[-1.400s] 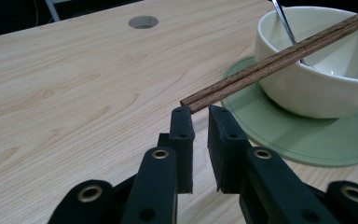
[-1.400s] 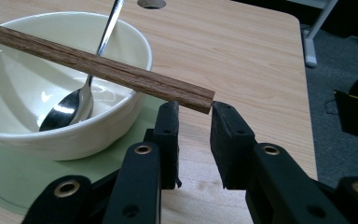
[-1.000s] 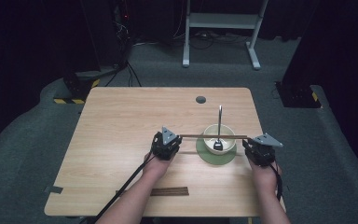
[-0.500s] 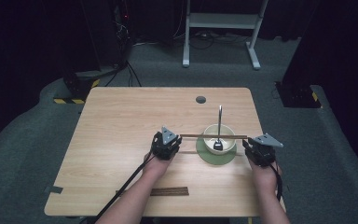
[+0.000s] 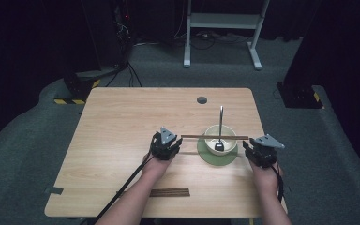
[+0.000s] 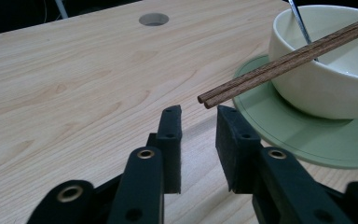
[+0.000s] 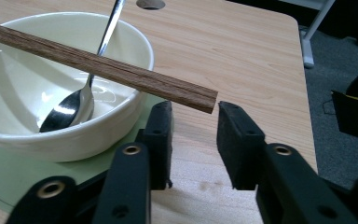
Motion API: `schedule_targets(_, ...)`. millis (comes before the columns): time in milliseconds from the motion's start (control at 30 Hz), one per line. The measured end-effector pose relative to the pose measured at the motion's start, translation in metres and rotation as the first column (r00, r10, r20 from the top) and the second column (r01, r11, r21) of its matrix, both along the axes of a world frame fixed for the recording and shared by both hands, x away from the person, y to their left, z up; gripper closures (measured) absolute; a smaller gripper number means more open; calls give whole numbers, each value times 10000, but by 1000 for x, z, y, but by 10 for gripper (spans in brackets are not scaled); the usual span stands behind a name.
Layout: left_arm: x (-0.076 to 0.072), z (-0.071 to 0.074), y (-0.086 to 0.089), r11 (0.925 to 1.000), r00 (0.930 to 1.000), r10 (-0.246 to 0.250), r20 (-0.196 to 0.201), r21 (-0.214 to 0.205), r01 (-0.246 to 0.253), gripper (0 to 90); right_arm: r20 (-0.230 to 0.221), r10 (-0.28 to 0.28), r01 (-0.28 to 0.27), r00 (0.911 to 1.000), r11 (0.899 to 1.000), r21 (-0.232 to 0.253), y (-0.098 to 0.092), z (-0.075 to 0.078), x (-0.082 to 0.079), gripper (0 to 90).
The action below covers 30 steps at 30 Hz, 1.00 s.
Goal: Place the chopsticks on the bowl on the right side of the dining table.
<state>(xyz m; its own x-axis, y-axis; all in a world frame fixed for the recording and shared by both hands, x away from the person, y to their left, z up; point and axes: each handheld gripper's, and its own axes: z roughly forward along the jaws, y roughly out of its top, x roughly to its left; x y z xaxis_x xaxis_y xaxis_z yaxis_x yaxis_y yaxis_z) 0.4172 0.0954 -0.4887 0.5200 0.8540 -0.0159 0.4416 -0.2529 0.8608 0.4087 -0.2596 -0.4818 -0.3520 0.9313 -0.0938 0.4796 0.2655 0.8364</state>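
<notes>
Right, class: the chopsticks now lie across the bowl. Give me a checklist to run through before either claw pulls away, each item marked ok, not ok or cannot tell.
1. Chopsticks rest across the bowl's rim: ok.
2. Left claw, whose jaws have just been opening, is free of the chopstick tips: ok.
3. Right claw, jaws also just opening, is free of the other end: ok.
4. Spoon stands inside the bowl: ok.
5. Bowl sits on the green saucer: ok.
6. Chopsticks balanced enough to stay put: cannot tell.

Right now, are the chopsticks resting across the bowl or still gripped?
Resting across the bowl. The chopsticks lie on its rim, and both gripper views show their ends free beyond open jaws that have just been opening.
</notes>
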Motion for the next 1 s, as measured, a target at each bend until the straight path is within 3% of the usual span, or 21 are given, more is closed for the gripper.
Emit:
schedule_targets(300, -5, -1, 32, 9997, 9990, -12, -443, -242, 2, 541, 106, -172, 170, 9998, 9997, 190, 12, 3, -15, 327)
schedule_targets(467, -16, -4, 66, 9998, 9973, 126, -724, -161, -138, 450, 200, -258, 252, 9995, 9992, 301, 25, -3, -30, 267)
schedule_targets(667, -34, -10, 124, 9958, 9932, 866, -779, 376, -839, 350, -66, 9, -7, 10000, 9996, 275, 51, -4, -43, 252)
schedule_targets(800, -46, -15, 172, 9881, 9830, 1501, -1054, 493, -1456, 322, -133, 264, -260, 9996, 9992, 307, 70, -3, -52, 251)
schedule_targets(933, -65, -24, 214, 9752, 9740, 1893, -1246, 1394, -1717, 275, -242, 679, -673, 9974, 9974, 243, 88, -6, -64, 261)
schedule_targets(1000, -75, -28, 234, 9691, 9648, 2205, -1434, 1446, -2000, 260, -404, 954, -956, 9946, 9954, -31, 99, -13, -70, 266)
